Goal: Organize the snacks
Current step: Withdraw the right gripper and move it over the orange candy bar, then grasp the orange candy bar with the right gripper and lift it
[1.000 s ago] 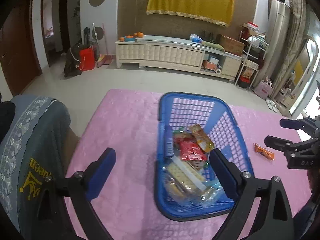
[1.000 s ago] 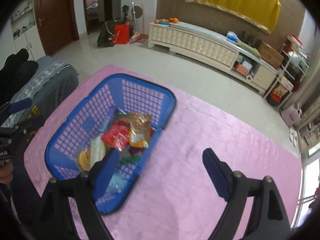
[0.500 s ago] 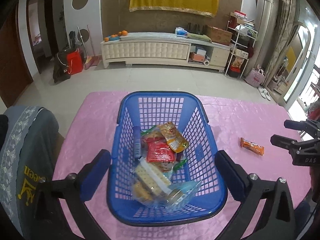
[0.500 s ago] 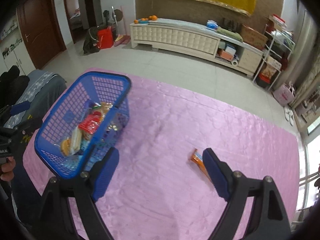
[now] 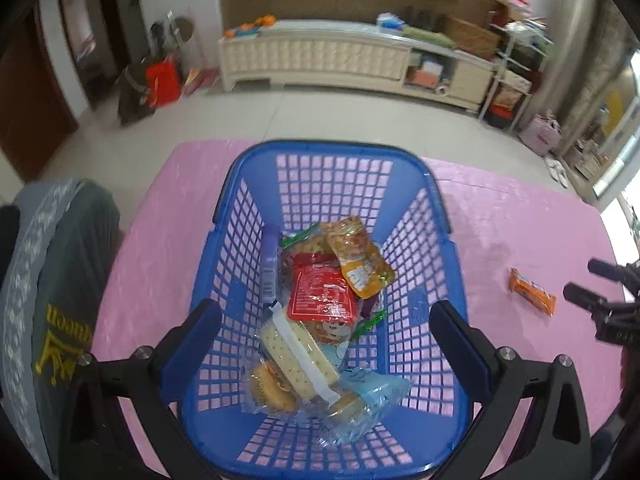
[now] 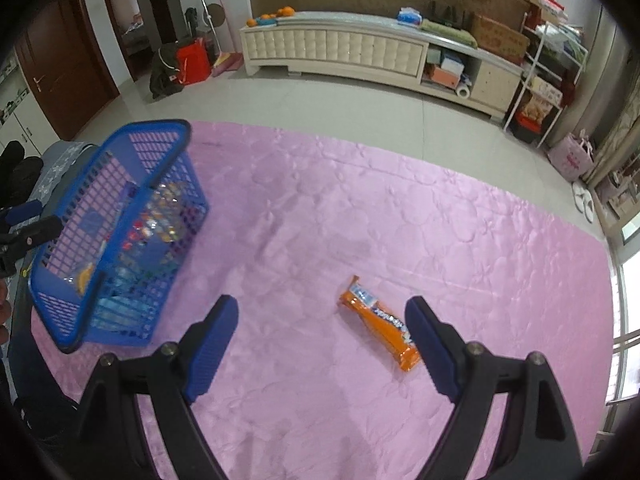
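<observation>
Left wrist view: taken from above, tilted steeply down over the blue basket (image 5: pixel 416 184); basket close, filling the middle of the picture between the left gripper (image 5: pixel 326 338) fingers (image 5: pixel 192 334).
Right wrist view: taken from above, tilted down onto the pink tabletop (image 6: pixel 400 208); orange snack bar (image 6: pixel 380 322) seen close, just inside one of the right gripper (image 6: pixel 322 344) fingers (image 6: pixel 430 342).
Facing: both are aimed toward the far wall and the long white cabinet (image 5: pixel 320 58).
Shared ground: basket, snack bar, tabletop and cabinet are seen in both.
Cross-sighting: the right gripper is caught at the right edge of the left view; the left gripper is caught at the left edge of the right view.
</observation>
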{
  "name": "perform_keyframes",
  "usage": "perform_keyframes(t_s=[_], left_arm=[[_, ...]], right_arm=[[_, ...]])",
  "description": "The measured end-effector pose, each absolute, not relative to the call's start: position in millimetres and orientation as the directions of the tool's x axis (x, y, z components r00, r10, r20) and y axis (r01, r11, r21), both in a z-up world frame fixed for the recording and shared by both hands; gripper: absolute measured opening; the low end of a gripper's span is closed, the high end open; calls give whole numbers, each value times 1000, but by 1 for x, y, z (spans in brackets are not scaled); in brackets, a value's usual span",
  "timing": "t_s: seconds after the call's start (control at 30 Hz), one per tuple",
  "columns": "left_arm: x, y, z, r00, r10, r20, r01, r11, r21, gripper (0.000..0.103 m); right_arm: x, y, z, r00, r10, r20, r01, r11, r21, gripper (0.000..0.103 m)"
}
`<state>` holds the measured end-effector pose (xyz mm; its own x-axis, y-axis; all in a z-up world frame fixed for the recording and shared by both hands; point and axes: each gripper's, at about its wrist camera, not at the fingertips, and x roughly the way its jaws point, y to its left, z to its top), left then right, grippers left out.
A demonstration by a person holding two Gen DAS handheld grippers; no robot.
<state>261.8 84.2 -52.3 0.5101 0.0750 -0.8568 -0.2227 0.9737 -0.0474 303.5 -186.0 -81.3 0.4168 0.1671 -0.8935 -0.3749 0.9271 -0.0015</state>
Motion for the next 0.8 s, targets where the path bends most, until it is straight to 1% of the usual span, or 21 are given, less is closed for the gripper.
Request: perform_keyframes(t_s=[0.13, 0.23, 0.33, 0.4, 0.43, 0.47, 0.6, 0.67, 0.8], left_arm=[[275, 90, -63, 473, 61, -879, -277, 957, -83, 103], [285, 88, -70, 439, 95, -894, -297, 954, -45, 103], [295, 84, -78, 416, 100, -904, -302, 953, -34, 103], [300, 81, -81, 410, 110, -906, -301, 954, -20, 103], [302, 79, -84, 404, 119, -907, -297, 955, -8, 103], [304, 78, -86, 400, 129, -907, -296, 955, 5, 103], [313, 77, -91, 382, 163, -909, -295, 954, 47, 103], [313, 77, -95, 381, 162, -911, -298, 953, 45, 103], [315, 75, -101, 373, 167, -913, -295, 954, 54, 103]], right_arm=[[318, -189, -100, 398, 140, -907, -384, 923, -26, 88], [325, -193, -116, 365, 166, -916, -404, 915, 4, 88], [330, -196, -130, 367, 154, -917, -422, 906, -17, 88], [335, -200, -142, 345, 159, -925, -423, 906, -2, 84], [337, -202, -146, 331, 169, -928, -421, 907, 15, 79], [339, -205, -151, 320, 174, -931, -418, 908, 26, 76], [345, -215, -170, 295, 162, -942, -412, 911, 27, 69], [347, -220, -176, 274, 172, -946, -406, 913, 48, 58], [348, -222, -184, 259, 153, -954, -423, 906, 30, 44]])
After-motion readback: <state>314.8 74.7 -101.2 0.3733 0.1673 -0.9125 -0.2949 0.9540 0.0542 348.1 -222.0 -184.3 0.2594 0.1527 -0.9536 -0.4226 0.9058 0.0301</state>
